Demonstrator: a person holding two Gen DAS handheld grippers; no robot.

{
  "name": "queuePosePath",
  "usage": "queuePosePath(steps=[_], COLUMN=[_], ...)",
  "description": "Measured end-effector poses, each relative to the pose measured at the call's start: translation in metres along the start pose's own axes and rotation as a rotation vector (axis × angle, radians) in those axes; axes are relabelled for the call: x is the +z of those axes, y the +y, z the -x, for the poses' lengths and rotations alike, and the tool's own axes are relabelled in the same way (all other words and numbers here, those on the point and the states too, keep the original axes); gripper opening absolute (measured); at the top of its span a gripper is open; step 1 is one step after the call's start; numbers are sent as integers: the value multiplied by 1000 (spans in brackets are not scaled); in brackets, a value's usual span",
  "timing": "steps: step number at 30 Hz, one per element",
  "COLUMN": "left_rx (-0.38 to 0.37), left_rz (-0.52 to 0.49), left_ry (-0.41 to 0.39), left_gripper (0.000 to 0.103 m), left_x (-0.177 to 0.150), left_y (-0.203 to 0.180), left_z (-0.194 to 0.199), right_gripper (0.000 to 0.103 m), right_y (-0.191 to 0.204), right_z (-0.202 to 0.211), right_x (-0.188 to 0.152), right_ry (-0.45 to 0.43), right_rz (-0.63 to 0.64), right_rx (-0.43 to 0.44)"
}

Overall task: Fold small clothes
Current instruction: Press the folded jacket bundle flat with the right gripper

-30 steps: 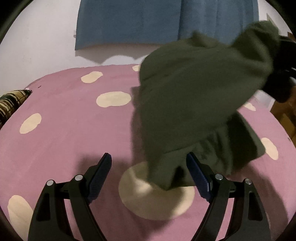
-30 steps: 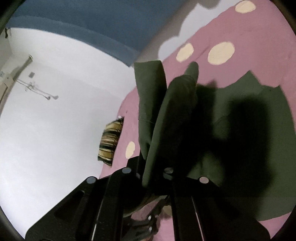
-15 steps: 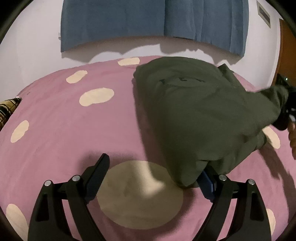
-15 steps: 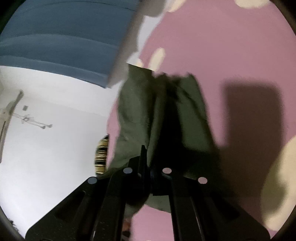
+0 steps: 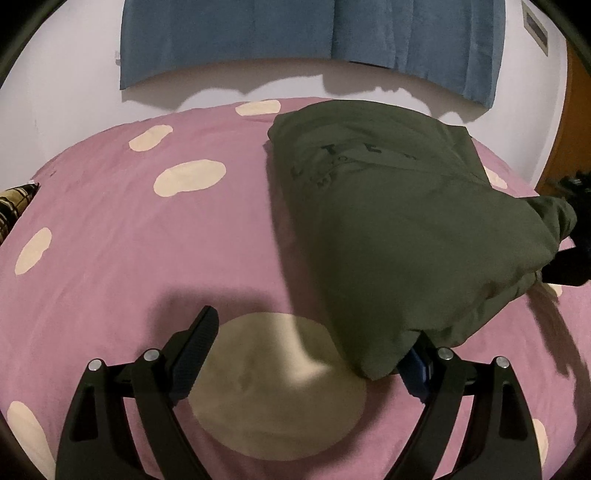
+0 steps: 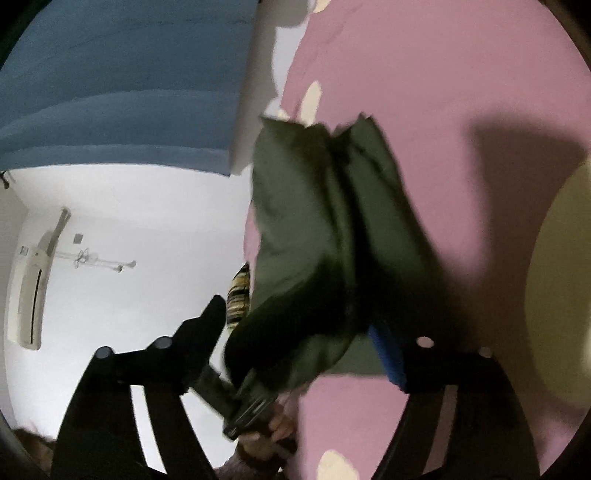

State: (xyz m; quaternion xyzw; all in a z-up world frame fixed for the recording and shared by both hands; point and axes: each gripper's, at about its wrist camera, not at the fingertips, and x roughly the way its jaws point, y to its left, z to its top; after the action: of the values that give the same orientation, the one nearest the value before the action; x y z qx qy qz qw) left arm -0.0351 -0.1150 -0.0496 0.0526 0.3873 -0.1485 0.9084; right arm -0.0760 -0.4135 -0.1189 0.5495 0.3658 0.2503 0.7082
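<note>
A pink bedsheet [image 5: 110,240] with cream spots is being seen from the left wrist camera, with a dark green garment [image 5: 406,221] lying folded on it. Left of the garment, one finger of the left gripper [image 5: 314,350] is being held over a large cream spot [image 5: 273,391]; the gripper is spread wide and nothing is being pinched. The garment's near corner is draped over the gripper's other finger. A blue curtain [image 5: 295,33] is hanging on the wall beyond the garment. At the garment's right edge, the dark right gripper is partly visible.

In the right wrist view, tilted sideways, a striped cushion [image 6: 240,291] is showing left of the garment [image 6: 314,221]. The jaws of the right gripper [image 6: 306,325] are being opened, with the garment's edge lying loose between them and resting against the blue pad [image 6: 388,354].
</note>
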Motion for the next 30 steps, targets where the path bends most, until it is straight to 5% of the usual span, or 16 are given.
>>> queuePosePath(steps=[4, 5, 6, 9, 20, 30], left_rx=[8, 8, 9, 13, -17, -62], left_rz=[-7, -6, -7, -8, -65, -13], left_ry=[3, 3, 4, -2, 38, 70], left_gripper=[88, 88, 88, 88, 88, 89], left_x=[1, 2, 2, 3, 2, 3], left_y=[-1, -1, -1, -1, -10, -3], left_z=[-2, -2, -2, 0, -13, -17], right_gripper=[81, 68, 30, 17, 11, 14], right_y=[4, 4, 8, 22, -35, -32], right_z=[-9, -11, -13, -12, -9, -6], right_x=[-10, -10, -10, -10, -8, -9], right_ry=[41, 32, 18, -3, -52, -55], right_rz=[-4, 3, 32, 130, 84, 79], right_rx=[-49, -66, -98, -161, -172, -152])
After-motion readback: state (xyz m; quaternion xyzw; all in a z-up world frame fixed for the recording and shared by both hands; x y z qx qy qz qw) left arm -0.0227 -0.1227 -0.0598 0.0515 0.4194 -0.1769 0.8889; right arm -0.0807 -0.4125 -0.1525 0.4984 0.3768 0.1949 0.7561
